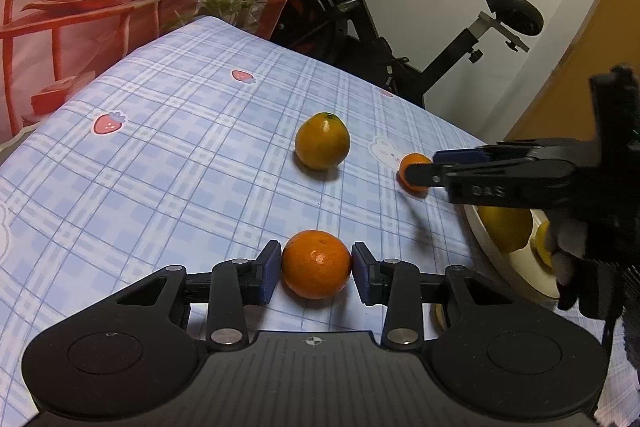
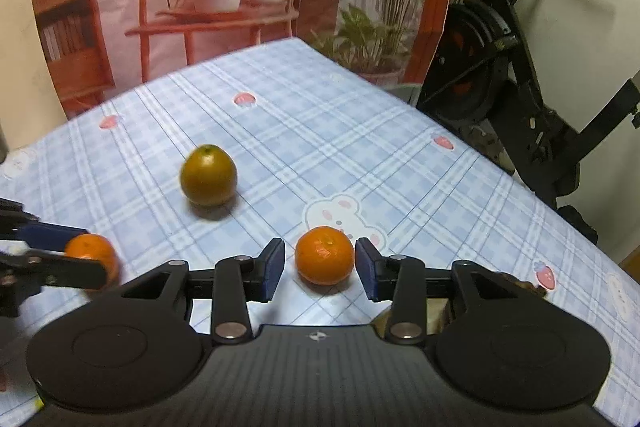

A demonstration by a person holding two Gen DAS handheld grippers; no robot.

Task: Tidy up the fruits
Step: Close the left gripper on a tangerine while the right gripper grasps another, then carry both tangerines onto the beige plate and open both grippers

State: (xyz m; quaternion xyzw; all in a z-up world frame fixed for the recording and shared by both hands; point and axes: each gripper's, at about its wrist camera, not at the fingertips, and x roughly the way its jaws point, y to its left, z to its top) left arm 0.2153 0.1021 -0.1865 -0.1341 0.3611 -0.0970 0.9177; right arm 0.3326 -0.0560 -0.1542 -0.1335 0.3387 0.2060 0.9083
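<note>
In the left wrist view my left gripper (image 1: 316, 269) is shut on an orange mandarin (image 1: 316, 264), both pads touching its sides. A greenish-yellow orange (image 1: 322, 141) sits on the checked tablecloth beyond it. To the right, my right gripper (image 1: 420, 167) straddles a second small mandarin (image 1: 412, 163). In the right wrist view my right gripper (image 2: 320, 267) is open, with that mandarin (image 2: 325, 255) between its pads, small gaps on each side. The greenish orange (image 2: 208, 175) lies farther back left, and my left gripper holds its mandarin (image 2: 90, 251) at the left edge.
A cream plate (image 1: 516, 267) holding yellow fruit (image 1: 506, 227) sits at the table's right edge. The blue checked tablecloth (image 2: 360, 131) covers the table. An exercise bike (image 1: 380, 7) stands behind the table's far right edge, beside a printed backdrop.
</note>
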